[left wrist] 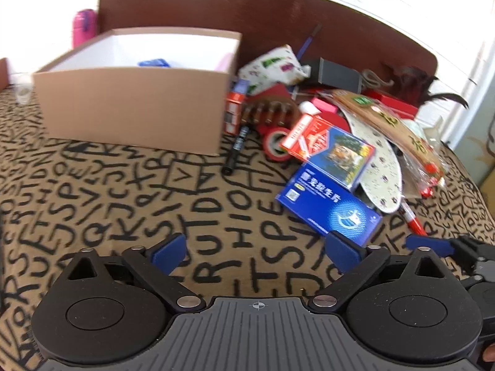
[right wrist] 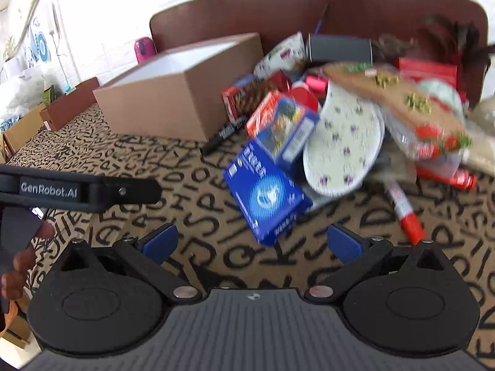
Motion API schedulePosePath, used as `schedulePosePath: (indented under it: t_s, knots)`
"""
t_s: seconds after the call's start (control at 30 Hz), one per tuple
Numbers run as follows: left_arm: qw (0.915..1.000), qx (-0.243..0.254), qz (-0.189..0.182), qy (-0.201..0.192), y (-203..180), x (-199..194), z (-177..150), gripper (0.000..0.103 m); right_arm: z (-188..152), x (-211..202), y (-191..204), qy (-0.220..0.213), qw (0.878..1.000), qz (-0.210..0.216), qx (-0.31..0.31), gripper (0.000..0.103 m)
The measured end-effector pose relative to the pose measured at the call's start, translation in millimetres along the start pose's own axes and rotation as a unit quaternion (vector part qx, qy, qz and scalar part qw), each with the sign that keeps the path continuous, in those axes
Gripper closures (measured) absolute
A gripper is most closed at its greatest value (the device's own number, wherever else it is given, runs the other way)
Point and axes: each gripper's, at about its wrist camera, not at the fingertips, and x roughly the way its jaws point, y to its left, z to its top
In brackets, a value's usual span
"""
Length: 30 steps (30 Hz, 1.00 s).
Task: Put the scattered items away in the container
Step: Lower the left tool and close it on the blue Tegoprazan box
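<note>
An open cardboard box (left wrist: 133, 105) stands on the letter-patterned cloth at the left; a blue item (left wrist: 154, 62) lies inside it. It also shows in the right wrist view (right wrist: 161, 105). To its right lies a pile of items: a blue medicine box (left wrist: 328, 208) (right wrist: 266, 194), a smaller blue and red box (left wrist: 334, 151) (right wrist: 281, 123), a black marker (left wrist: 236, 150), red tape (left wrist: 275, 145), a floral fan (right wrist: 343, 145). My left gripper (left wrist: 258, 249) is open and empty, just short of the blue box. My right gripper (right wrist: 252, 242) is open and empty, near the same box.
A brown headboard (left wrist: 278, 12) runs behind the pile. A red marker (right wrist: 405, 213) lies at the right of the pile. A pink bottle (left wrist: 83, 26) stands behind the box. The left gripper's body (right wrist: 77, 190) shows at the left of the right wrist view.
</note>
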Motion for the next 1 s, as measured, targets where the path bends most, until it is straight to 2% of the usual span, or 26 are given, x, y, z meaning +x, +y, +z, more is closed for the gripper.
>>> schedulePosePath:
  t_s: [0.17,0.3,0.5,0.8,0.93,1.0]
  knots:
    - [0.9992,0.012,-0.038,0.009,-3,27,11,0.004,-5,13,-4,0.012,1.0,-0.005,-0.005,0.005]
    - [0.997,0.016,-0.072,0.024,-4,54,23,0.006,-4,21,-6,0.016,1.0,-0.011,-0.01,0.013]
    - [0.9938,0.023,-0.102,0.037,-6,85,41,0.006,-1,30,-8,0.024,0.999,-0.01,-0.023,0.022]
    - [0.9798,0.022,-0.179,0.086,-17,122,59,0.012,5,37,-5,0.028,0.999,-0.014,-0.04,0.034]
    - [0.98,0.022,-0.179,0.084,-20,125,53,0.022,5,38,-6,0.031,0.998,-0.022,-0.041,0.043]
    - [0.9813,0.01,-0.174,0.081,-18,119,49,0.025,4,37,-6,0.036,0.998,-0.018,-0.043,0.044]
